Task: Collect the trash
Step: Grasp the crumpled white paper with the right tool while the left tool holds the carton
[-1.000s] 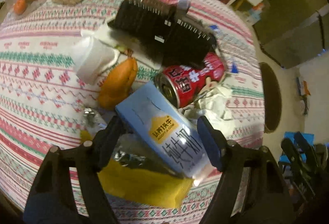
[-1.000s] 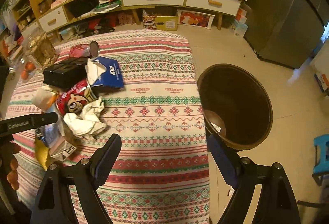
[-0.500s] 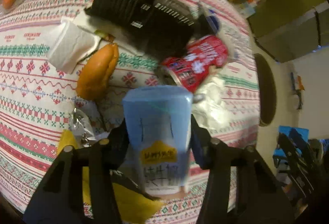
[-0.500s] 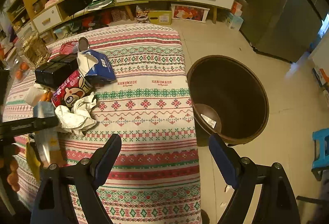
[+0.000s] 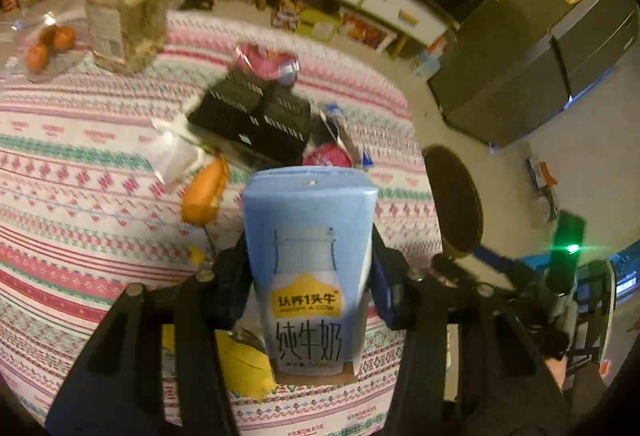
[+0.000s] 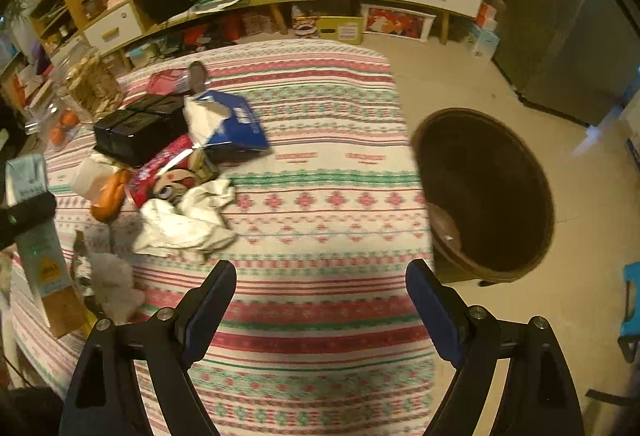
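The left claw [image 5: 308, 268] is clamping a pale blue milk carton [image 5: 310, 268] by its two sides, the carton standing upright between the pads and hanging clear above the table [image 5: 80, 171]. The right claw [image 6: 320, 300] is hanging with its pads wide apart and nothing between them, over a bare stretch of cloth.

To carry this well, the grip should probably stay firm and low on the carton so it is not tipping as it travels. The brown bin [image 6: 484, 191] is standing on the floor just past the table edge, to the right of the left claw and ahead-right of the right one. The way there looks open; the remaining litter, a red can [image 6: 164, 171] and crumpled paper [image 6: 188, 224], is lying ahead and left of the right claw, away from that route.
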Demonstrator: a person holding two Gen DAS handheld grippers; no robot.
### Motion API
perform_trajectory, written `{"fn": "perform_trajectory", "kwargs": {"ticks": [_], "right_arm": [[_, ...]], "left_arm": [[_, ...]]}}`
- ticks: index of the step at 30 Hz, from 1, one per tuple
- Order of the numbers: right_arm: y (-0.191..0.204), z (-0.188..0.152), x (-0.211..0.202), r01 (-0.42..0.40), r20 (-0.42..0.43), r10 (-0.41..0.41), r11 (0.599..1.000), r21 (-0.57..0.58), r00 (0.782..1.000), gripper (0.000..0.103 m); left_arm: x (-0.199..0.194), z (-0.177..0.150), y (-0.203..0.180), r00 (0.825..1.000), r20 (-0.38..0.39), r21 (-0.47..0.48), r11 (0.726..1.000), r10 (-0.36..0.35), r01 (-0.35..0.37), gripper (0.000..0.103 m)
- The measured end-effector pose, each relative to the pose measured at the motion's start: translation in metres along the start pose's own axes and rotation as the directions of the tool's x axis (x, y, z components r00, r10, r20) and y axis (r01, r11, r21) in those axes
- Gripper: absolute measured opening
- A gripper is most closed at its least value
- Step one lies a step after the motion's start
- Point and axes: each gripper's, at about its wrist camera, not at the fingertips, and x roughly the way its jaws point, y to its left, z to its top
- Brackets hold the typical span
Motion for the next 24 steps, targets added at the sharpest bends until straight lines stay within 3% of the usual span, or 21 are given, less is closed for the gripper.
{"fn": "perform_trajectory", "kwargs": {"ticks": [8,19,22,24], "right_arm": [[0.046,0.004,0.03,-0.097,-0.055,0.094,0.994,-0.051,0.994,0.088],[0.085,0.016,0.064,-0.141,-0.062,0.135,0.985,-0.097,0.989,0.087],[0.087,0.018,0.072,-0.157,-0.074,0.152,0.985,-0.076,0.986,0.078],[0.086,0.018,0.079,-0.161,-0.097,0.154,0.985,-0.063,0.983,0.061]], "left_arm": [[-0.009,0.007,0.005,0.995,0.062,0.019,0.996,0.083,-0.085,0.052],[-0.009,0.013,0.026,0.982,0.082,0.032,0.984,0.172,-0.175,0.052],[-0.008,0.013,0.031,0.981,0.075,0.024,0.983,0.18,-0.183,0.052],[-0.006,0.014,0.033,0.98,0.069,0.02,0.982,0.186,-0.188,0.052]]}}
